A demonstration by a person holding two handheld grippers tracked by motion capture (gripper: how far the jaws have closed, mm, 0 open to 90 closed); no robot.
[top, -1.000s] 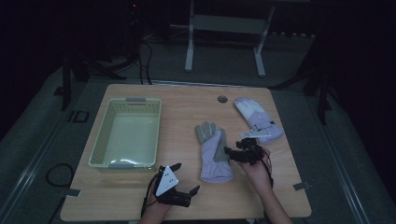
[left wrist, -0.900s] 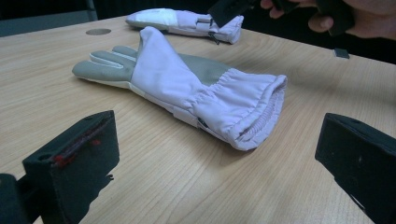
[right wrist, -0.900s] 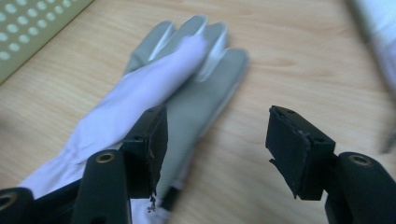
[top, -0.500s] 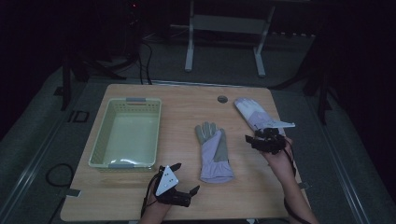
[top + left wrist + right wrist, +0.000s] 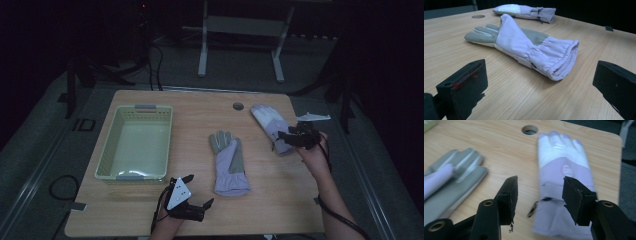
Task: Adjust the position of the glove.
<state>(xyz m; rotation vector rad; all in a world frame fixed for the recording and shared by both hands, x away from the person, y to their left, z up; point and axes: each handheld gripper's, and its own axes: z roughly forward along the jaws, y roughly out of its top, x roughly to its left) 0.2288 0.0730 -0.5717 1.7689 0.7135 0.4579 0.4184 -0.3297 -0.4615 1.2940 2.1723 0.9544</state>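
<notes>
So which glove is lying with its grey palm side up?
The middle glove, near the table's centre, shows grey palm. The far glove beside the right gripper shows its white back.

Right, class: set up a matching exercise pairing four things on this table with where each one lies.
Things:
1. basket
2. palm-up glove
3. white-tipped glove
4. round hole

Places:
A. table middle
B. under the right gripper
C. left side
D. far edge, between the gloves

Pairs: 1-C, 2-A, 3-B, 4-D
</notes>
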